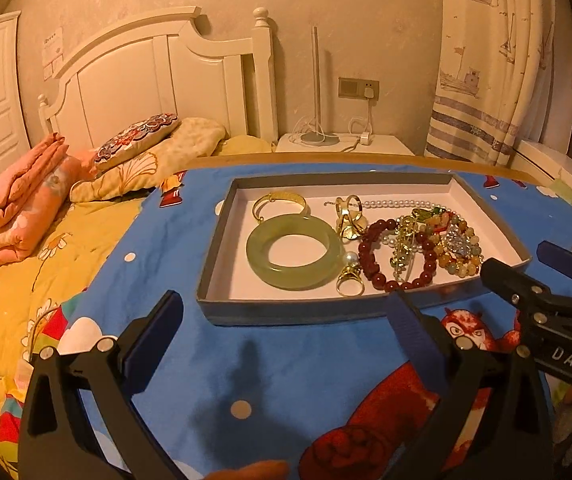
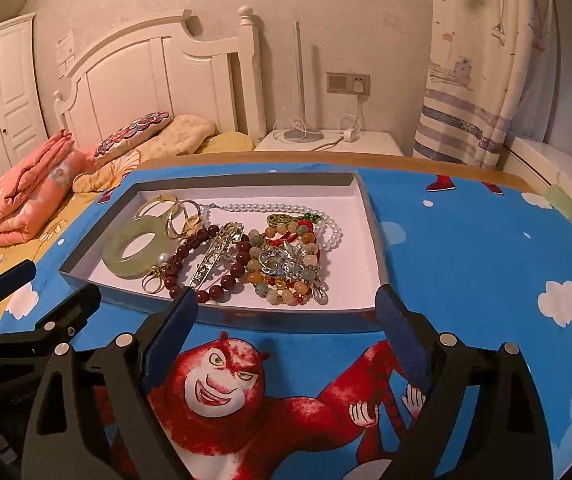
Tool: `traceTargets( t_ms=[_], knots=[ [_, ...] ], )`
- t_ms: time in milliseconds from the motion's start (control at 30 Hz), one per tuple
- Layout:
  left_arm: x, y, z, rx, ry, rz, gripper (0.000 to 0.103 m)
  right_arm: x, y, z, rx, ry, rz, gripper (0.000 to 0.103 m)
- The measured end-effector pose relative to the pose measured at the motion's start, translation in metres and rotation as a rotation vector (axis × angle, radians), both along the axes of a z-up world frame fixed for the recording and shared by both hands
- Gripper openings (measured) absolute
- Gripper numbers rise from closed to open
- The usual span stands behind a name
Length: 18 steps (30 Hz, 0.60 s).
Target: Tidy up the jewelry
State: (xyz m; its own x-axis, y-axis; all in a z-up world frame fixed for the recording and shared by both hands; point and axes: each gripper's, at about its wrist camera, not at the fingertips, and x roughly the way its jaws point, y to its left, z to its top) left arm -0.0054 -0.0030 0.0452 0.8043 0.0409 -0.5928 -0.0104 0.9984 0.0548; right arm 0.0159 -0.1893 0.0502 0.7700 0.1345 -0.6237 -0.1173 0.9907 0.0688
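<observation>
A shallow grey box (image 1: 270, 312) (image 2: 246, 178) with a white floor lies on the blue cartoon cloth. In it are a green jade bangle (image 1: 295, 251) (image 2: 137, 249), a gold bangle (image 1: 279, 202), a dark red bead bracelet (image 1: 396, 255) (image 2: 222, 276), a pearl necklace (image 1: 390, 203) (image 2: 286, 209), a multicoloured bead bracelet (image 2: 286, 268) and gold rings (image 1: 350, 280). My left gripper (image 1: 286, 320) stands open just before the box's near wall, nothing between its fingers. My right gripper (image 2: 286, 316) is open too, at the near wall in front of the bead pile, and shows in the left wrist view (image 1: 526, 268).
The cloth (image 2: 466, 248) covers a table with a wooden far edge. A bed with folded pink blankets (image 1: 18, 216) and pillows lies to the left. Behind stand a white nightstand (image 2: 326, 142) with a lamp and cables, and a curtain (image 1: 486, 80) at the right.
</observation>
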Motion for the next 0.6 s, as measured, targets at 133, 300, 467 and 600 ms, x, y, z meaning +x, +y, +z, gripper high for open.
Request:
traceTargets(
  t_ms=[133, 300, 467, 600],
  knots=[
    [-0.0014, -0.0005, 0.0003, -0.004, -0.002, -0.008, 0.101, 0.0, -0.0004, -0.0001, 0.001, -0.001, -0.001, 0.086],
    [-0.0014, -0.0012, 0.0004, -0.005, -0.001, -0.011, 0.101, -0.0003, -0.0014, 0.0002, 0.005, -0.002, -0.006, 0.086],
    [-0.0015, -0.0015, 0.0002, -0.006, 0.004, -0.012, 0.101, -0.0003, -0.0015, 0.0, 0.004, -0.001, -0.006, 0.086],
    [-0.0008, -0.0013, -0.0001, -0.009, 0.004, -0.014, 0.101, -0.0004, -0.0015, 0.0001, 0.003, -0.003, -0.005, 0.086]
  ],
)
